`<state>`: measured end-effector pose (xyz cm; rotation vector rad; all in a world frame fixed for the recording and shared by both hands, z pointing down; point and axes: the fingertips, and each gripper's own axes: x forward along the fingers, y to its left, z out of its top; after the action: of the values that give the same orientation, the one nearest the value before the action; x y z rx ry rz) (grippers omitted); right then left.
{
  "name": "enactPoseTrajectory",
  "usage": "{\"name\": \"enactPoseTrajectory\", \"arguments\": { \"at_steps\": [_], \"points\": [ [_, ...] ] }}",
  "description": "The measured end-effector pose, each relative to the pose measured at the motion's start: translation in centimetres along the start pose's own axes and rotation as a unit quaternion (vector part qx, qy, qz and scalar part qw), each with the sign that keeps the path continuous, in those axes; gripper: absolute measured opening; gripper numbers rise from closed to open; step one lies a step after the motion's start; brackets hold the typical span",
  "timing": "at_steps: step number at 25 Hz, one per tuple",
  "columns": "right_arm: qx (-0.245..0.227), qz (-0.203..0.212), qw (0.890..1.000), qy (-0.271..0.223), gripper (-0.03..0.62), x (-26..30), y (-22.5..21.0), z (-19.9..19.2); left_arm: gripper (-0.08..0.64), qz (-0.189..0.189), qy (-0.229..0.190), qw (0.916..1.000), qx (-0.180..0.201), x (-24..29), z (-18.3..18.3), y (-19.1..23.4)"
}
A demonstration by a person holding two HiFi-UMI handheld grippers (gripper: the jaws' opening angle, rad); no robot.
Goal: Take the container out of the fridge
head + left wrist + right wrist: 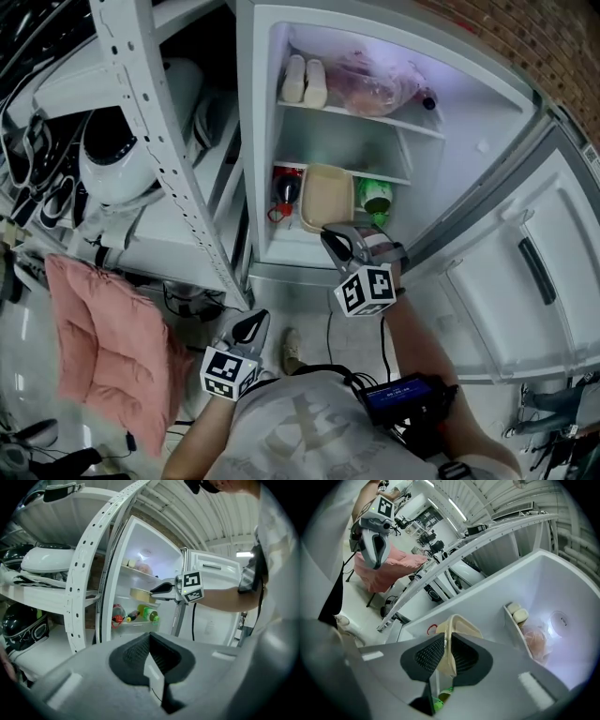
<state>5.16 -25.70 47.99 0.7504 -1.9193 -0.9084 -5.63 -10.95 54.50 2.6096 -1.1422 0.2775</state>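
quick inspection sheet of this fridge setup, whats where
surface: fridge open, lit inside, shelves stocked
job's things: beige container on the lower shelf, not yet out
clutter: red-capped bottle left of it, green bottle right; rolls and bag on the top shelf
grippers: right hand-held gripper shut on the container's rim; left hand-held gripper shut, empty, held low outside the fridge
cables: black cable on the floor below the fridge
surroundings: white rack left of the fridge, pink cushion lower left, door swung right
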Motion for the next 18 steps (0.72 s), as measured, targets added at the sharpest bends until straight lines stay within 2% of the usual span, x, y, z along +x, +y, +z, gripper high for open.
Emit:
{"name": "enactPoseTrajectory", "arguments": {
  "at_steps": [10, 18],
  "points": [
    [-0.023, 0.029, 0.998, -0.045, 0.055, -2.7, 5.6, 3.3, 0.003, 0.033, -0.013, 0.9993, -0.009, -3.8, -1.1, 0.0],
    [-0.047, 0.083, 0.991, -0.094, 0.055, -4.3, 11.0, 6.7, 0.002, 0.062, -0.020, 0.9977, -0.020, -6.5, -2.4, 0.1]
  ]
}}
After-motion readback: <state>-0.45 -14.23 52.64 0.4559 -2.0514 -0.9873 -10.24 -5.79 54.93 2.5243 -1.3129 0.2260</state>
